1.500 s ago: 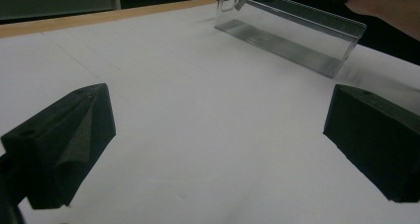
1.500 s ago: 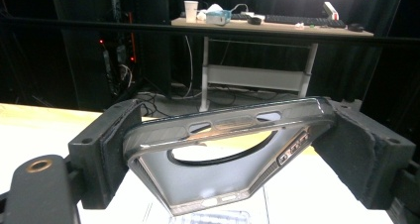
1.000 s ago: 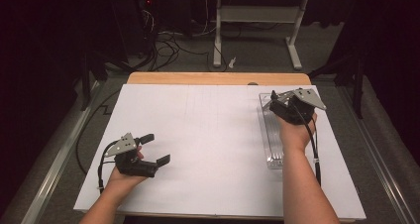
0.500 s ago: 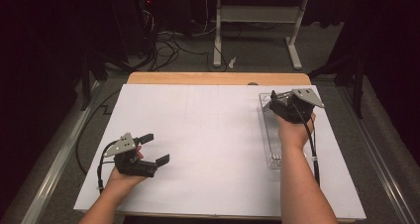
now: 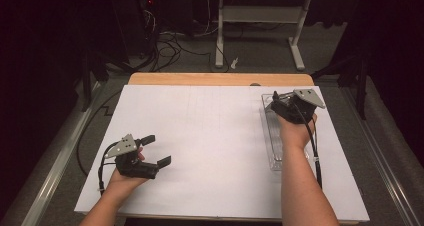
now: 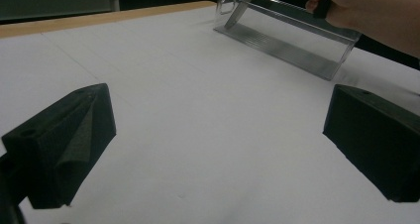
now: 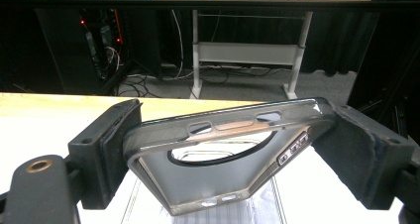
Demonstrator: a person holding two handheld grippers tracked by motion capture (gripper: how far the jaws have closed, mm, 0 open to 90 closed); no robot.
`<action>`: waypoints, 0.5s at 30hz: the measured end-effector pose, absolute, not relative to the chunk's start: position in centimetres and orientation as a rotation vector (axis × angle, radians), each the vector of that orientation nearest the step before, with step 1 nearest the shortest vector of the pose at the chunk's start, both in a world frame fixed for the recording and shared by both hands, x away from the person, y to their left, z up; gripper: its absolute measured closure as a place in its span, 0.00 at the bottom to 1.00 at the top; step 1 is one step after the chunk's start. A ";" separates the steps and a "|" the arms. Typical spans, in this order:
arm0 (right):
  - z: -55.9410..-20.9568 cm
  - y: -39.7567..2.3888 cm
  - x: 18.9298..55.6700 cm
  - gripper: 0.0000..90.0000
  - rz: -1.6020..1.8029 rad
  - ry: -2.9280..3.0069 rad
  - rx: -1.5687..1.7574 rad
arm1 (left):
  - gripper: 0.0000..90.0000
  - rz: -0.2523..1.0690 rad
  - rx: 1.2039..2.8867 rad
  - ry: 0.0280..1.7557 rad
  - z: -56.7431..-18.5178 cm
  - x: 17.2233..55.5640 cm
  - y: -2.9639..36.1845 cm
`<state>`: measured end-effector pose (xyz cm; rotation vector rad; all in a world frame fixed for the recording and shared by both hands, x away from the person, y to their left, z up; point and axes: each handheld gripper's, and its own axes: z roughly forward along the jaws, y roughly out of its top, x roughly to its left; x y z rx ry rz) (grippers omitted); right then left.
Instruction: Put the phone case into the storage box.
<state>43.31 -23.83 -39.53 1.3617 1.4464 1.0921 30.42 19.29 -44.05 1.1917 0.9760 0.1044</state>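
In the right gripper view the two black padded fingers (image 7: pixel 104 154) are clamped on the long edges of a clear, smoky-tinted plastic phone case (image 7: pixel 223 154), which spans the gap between them. The case is tilted, its far edge highest, and shows side-button bumps along that edge, a dark ring set into its back and a camera cut-out at the lower end. No brand or writing can be read on it. Directly below it lies a long, clear plastic tray with ribbed floor (image 7: pixel 208 216), resting on the white paper sheet (image 7: pixel 44 135) that covers the worktop.

From the high view the right gripper (image 5: pixel 278 102) sits over the far end of that tray (image 5: pixel 274 153), near the right side of the sheet, with the person's right hand (image 5: pixel 296 131) wrapped around its body and a black cable trailing back along the forearm.

The left gripper's fingers (image 6: pixel 64 144) stand wide apart with nothing between them, bare white paper (image 6: pixel 208 135) showing in the gap; the tray (image 6: pixel 287 40) and the right hand (image 6: pixel 371 11) appear farther off. In the high view the left gripper (image 5: pixel 157 150) is held in the left hand (image 5: pixel 125 178) near the front left of the sheet (image 5: pixel 210 136), well apart from the tray. The light wooden worktop (image 5: pixel 220 79) shows as a strip beyond the paper's far edge.
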 end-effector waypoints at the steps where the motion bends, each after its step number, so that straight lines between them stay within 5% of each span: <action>1: -39.5 -23.8 43.3 0.16 1.093 1.445 1.362 | 0.01 0.104 1.192 0.976 -44.1 30.4 19.3; 15: -39.7 -23.7 43.7 0.16 1.097 1.433 1.363 | 0.01 0.101 1.199 0.976 -44.1 30.4 19.2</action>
